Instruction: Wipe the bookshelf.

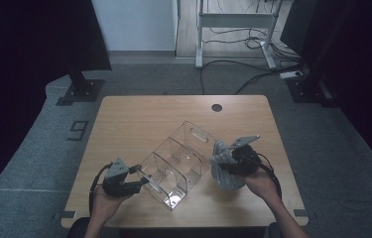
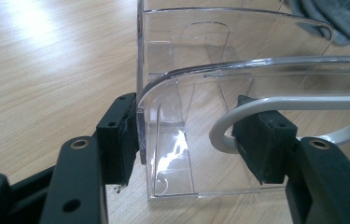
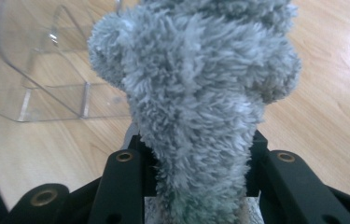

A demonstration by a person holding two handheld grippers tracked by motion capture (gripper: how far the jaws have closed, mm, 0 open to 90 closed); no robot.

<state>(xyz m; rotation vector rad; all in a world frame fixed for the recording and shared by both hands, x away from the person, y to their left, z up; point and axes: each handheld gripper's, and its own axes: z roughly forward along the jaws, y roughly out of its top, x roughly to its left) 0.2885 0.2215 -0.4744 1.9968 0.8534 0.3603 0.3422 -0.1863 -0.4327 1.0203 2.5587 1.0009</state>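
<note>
A light wooden table with rounded corners (image 1: 139, 119) stands on grey carpet, a small round dark cable hole (image 1: 217, 107) near its far edge. A clear plastic organiser with several divided compartments (image 1: 176, 163) sits directly on the tabletop, angled diagonally, toward the near middle. The surrounding wood surface is bare.

The clear, glossy plastic divided organiser (image 1: 176, 166) glints with reflections on the pale, matt, smooth-grained wooden table (image 1: 139, 119); the grey fluffy cloth (image 3: 196, 93) looks soft and shaggy, gripped between matt black plastic jaws with brass-coloured rivets
</note>
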